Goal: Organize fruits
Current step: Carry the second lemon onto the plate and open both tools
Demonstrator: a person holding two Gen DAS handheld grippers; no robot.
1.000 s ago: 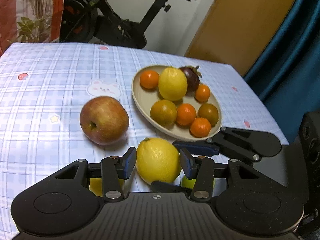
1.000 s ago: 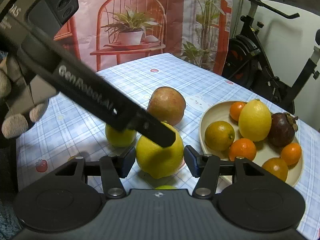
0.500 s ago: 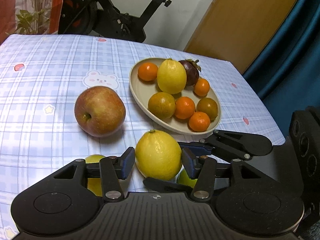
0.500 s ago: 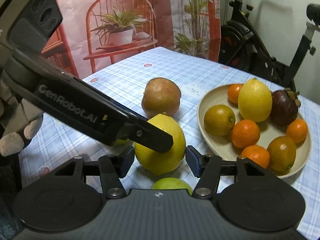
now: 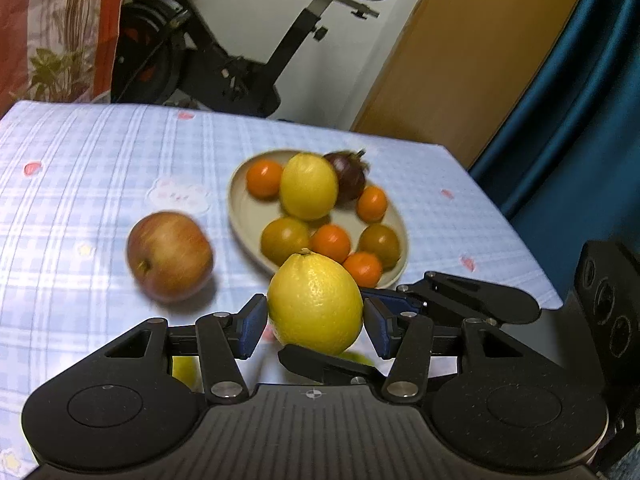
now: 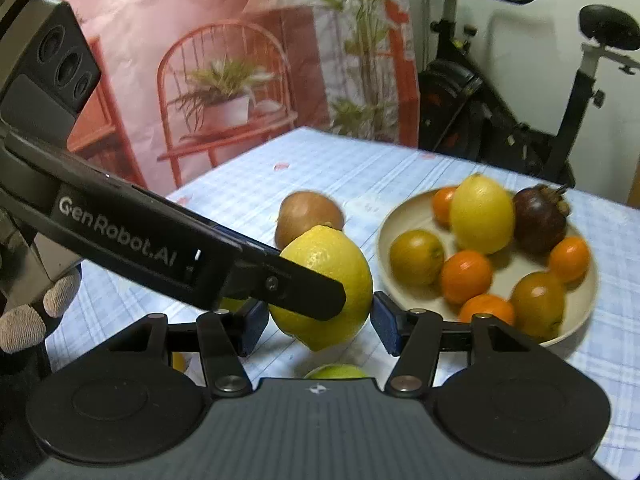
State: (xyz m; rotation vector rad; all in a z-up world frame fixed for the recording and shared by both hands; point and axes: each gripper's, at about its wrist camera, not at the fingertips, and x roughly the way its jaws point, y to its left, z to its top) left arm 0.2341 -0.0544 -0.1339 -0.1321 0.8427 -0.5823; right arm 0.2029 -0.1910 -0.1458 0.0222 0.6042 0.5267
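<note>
Two grippers: left gripper [image 5: 315,326] and right gripper [image 6: 316,322] are both clamping one lemon [image 5: 315,303] from crossing directions, seemingly sharing the lift so the round fruit is not rolling free.
Table [image 5: 80,168]: lying below and ahead of both grippers, under a checked cloth.
Plate [image 5: 236,200]: sitting just beyond the left gripper's tips, already holding a second lemon, oranges and a dark fruit; likely where the held lemon is going.
Apple [image 5: 170,256]: waiting ahead and left of the left gripper, beside the plate.
Lemon: sitting between both pairs of pads, hanging clear above the cloth.
</note>
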